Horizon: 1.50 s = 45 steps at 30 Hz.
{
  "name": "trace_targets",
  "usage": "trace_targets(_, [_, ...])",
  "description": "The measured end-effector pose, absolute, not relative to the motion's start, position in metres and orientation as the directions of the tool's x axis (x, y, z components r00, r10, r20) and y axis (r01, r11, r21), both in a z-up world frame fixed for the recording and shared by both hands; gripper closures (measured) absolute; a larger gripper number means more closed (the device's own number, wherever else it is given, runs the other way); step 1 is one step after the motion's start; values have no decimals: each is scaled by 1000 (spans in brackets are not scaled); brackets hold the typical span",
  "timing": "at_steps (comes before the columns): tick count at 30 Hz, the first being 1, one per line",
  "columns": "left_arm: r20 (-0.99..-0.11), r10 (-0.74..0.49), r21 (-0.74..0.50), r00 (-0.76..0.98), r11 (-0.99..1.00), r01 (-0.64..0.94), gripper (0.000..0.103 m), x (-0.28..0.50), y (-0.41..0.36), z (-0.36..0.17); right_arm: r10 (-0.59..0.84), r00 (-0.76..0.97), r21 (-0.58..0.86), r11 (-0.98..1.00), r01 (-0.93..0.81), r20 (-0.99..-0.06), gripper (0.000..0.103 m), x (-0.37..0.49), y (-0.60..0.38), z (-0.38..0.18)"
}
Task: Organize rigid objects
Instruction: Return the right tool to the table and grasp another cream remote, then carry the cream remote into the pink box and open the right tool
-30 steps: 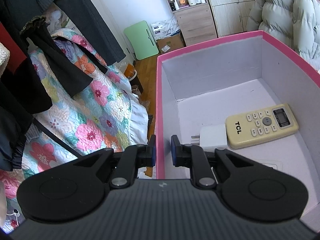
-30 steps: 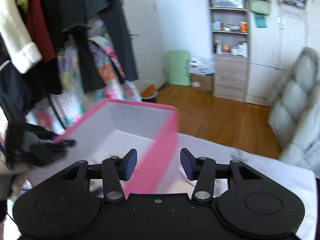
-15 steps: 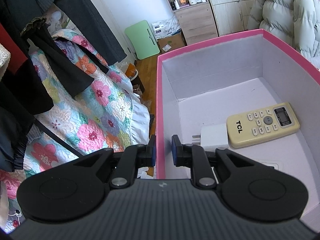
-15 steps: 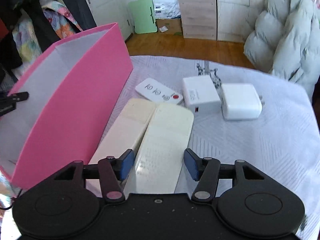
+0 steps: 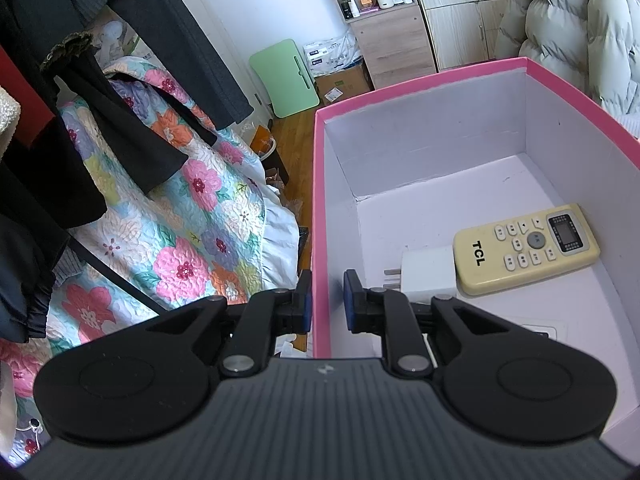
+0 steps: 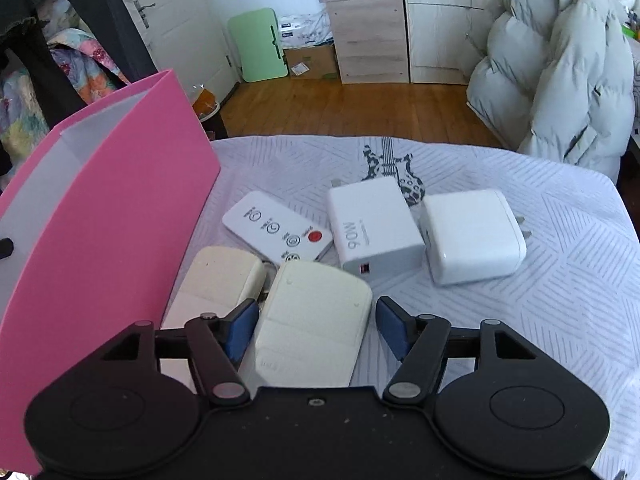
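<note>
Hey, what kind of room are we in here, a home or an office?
Most likely a bedroom in a home: a floral quilt lies under dark hanging clothes, a puffy coat hangs by wooden cupboards, and the floor is wood.

I see open floor in the box [image 5: 420,128] behind the TCL remote [image 5: 524,250] and plug [image 5: 430,274]. On the cloth [image 6: 520,312], two cream remotes [image 6: 316,320] lie close together; chargers [image 6: 372,228] crowd beyond; right side is clear.

"TCL" stands on the cream remote [image 5: 526,250]; "90W" on a white charger [image 6: 374,226].
</note>
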<state>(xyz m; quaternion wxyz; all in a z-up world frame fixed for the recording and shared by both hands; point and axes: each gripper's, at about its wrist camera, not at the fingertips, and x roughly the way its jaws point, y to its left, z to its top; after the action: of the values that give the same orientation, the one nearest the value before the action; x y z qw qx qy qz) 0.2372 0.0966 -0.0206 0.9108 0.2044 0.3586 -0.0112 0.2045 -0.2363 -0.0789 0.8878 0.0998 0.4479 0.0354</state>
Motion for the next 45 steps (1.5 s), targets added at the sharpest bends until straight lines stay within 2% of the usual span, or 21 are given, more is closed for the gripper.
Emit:
trace_targets(5, [-659,125,361,742,917,167,87,237,96,-21,196,622,281,959,40,-758,38,197,-248,-72])
trace_targets(10, [-659,125,361,742,917,166,87,237,97,-21,267,688,367,930,-1,-674,41,170,-258,-42])
trace_targets(20, [-658,125,362,742,917,166,87,238,96,-20,351,739,422,901,-99,-576,46,140,-257,-8])
trace_targets(29, [-658,125,362,742,917,167,87,238,96,-20,353,767,385,911,-150,-536,46,127,-251,12])
trace_targets(36, [-654,114,350,748,922,165,87,237,98,-19,392,785,337,908,-248,-479,46,124,-239,56])
trace_targets(43, [-654,125,355,746,922,156,87,238,96,-19,480,808,249,875,-414,-341,46,130,-210,114])
trace_targets(45, [-656,116,346,746,925,160,89,238,97,-19,497,804,250,866,-434,-327,46,139,-200,116])
